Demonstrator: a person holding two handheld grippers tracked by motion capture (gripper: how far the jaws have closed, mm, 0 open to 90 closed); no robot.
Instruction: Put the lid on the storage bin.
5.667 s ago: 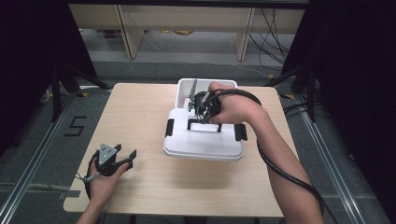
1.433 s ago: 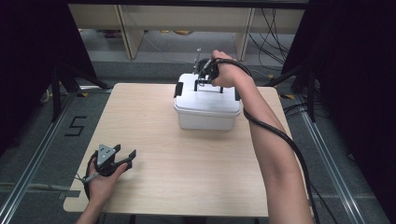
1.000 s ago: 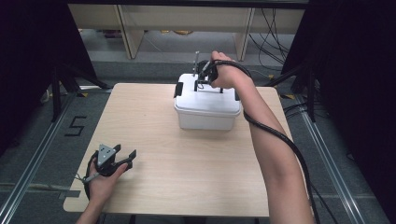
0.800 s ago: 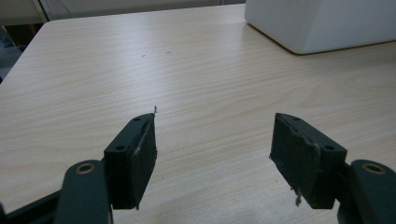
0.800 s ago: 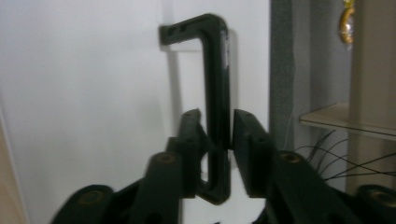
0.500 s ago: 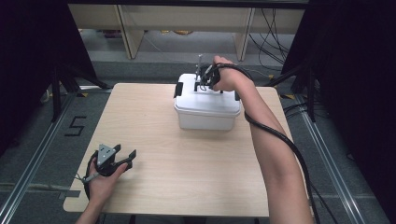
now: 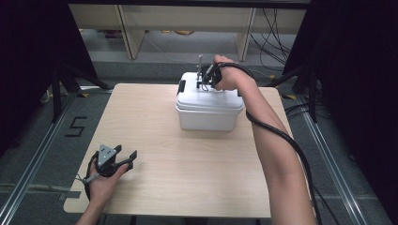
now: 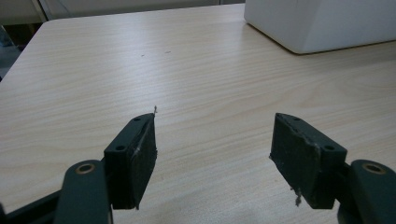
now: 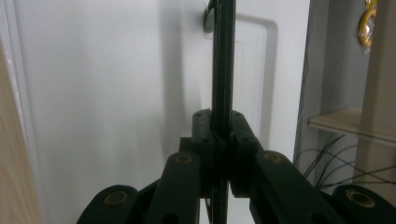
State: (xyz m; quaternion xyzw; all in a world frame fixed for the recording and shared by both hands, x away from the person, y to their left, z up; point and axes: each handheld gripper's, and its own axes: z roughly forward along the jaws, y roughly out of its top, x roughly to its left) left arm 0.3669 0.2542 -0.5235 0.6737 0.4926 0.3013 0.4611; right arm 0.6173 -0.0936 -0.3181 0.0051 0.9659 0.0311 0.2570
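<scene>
Right hand-held gripper [image 9: 219,140]: jaws clamped tight on the thin black carrying handle [image 9: 223,60] of a white lidded storage box [image 7: 209,105], the handle raised upright from the lid and pinched edge-on between the pads. Over the last half second this hand has barely moved; across the last several seconds, however, the box has gone from the middle of the desk [image 7: 187,178], where it lay with its lid apart, to the far edge, closed and upright. Judged from this, the closing and the carry are done, and what remains is probably only to let go of the handle. The box rests on the desk's far side, slightly right of centre, black side latches visible.

Left hand-held gripper [image 7: 112,159]: jaws spread wide with nothing between them, resting low on the near left corner of the desk, unmoved throughout. Its own view looks across bare wood toward the box's lower corner [image 8: 322,23].
</scene>
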